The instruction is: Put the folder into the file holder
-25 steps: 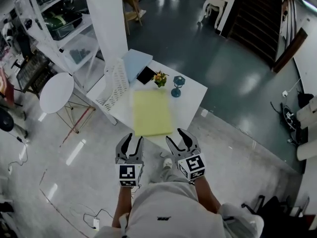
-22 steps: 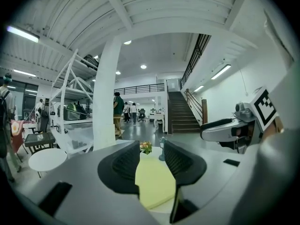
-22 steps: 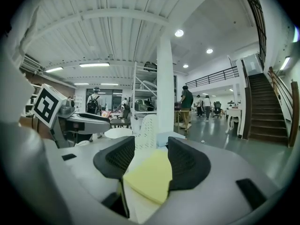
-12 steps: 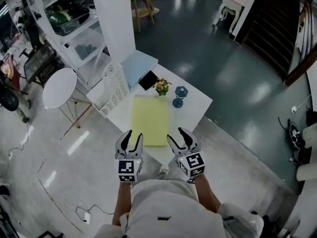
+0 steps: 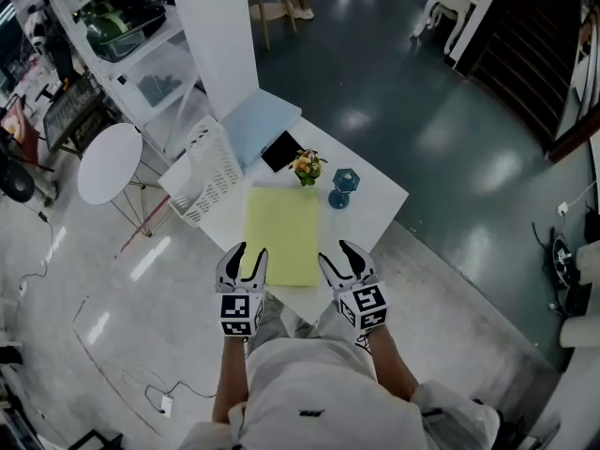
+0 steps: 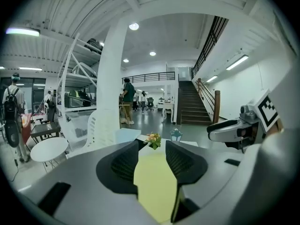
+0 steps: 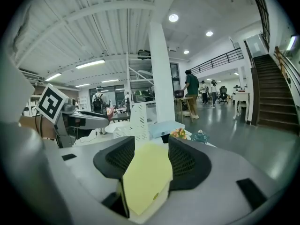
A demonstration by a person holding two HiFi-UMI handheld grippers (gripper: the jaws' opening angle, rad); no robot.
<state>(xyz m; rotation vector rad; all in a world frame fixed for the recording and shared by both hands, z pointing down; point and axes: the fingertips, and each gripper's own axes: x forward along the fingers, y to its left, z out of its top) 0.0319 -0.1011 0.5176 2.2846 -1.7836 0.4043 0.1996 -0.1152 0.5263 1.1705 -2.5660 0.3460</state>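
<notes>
A yellow folder [image 5: 281, 232] lies flat in the middle of the white table [image 5: 375, 204]. It also shows ahead in the left gripper view [image 6: 154, 182] and the right gripper view [image 7: 145, 177]. The white lattice file holder [image 5: 211, 172] stands at the table's left edge, with nothing in it. My left gripper [image 5: 246, 256] hangs at the folder's near left corner. Its jaws have just been opening and nothing is between them. At the near right corner is my right gripper [image 5: 342, 256], jaws drawn in and holding nothing. Neither gripper touches the folder.
Behind the folder are a light blue folder [image 5: 258, 120], a black item [image 5: 279, 151], a small flower pot [image 5: 307, 167] and a teal lantern [image 5: 341, 186]. A round white side table [image 5: 108, 162] and a white pillar [image 5: 220, 36] stand to the left.
Both grippers have come forward together. From short of the table they now sit at the folder's near corners, over the table's front edge.
</notes>
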